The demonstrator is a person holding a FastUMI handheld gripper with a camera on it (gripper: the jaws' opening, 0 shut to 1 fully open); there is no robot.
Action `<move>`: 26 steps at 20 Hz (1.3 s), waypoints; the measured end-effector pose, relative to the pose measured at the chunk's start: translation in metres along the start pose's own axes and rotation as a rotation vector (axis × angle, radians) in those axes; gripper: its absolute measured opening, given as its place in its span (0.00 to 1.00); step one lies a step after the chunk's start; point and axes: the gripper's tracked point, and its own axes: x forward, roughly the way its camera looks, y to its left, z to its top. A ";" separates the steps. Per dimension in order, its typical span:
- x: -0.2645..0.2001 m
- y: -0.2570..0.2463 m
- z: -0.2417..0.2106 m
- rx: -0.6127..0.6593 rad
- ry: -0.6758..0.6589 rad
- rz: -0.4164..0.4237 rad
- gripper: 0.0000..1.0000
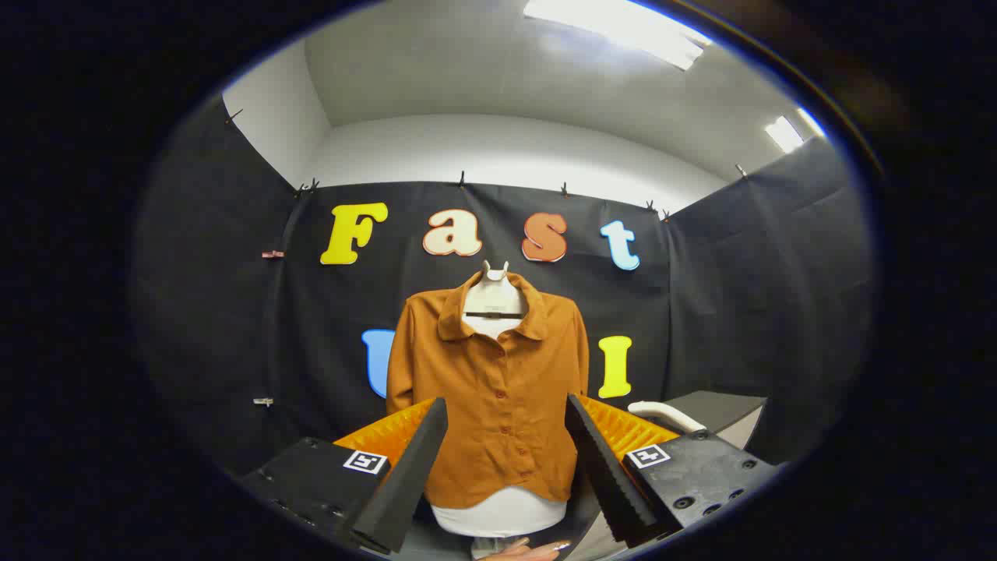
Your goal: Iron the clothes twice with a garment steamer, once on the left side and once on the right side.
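Gripper (506,467) fingers spread wide, holding nothing (air between them), with the buttoned brown shirt (491,389) beyond.

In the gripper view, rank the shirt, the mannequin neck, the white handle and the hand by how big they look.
Largest to smallest, as they look:
1. shirt, beyond the open gripper
2. mannequin neck
3. white handle and hand: look alike in size; the hand is only partly seen and closer, so I won't rank them.
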 end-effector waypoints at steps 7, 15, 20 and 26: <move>0.009 -0.009 -0.005 -0.001 0.020 0.005 0.97; 0.017 -0.011 -0.009 -0.028 0.042 -0.009 0.97; 0.019 -0.010 -0.012 -0.036 0.045 -0.014 0.96; 0.024 -0.005 -0.017 -0.050 0.063 -0.036 0.96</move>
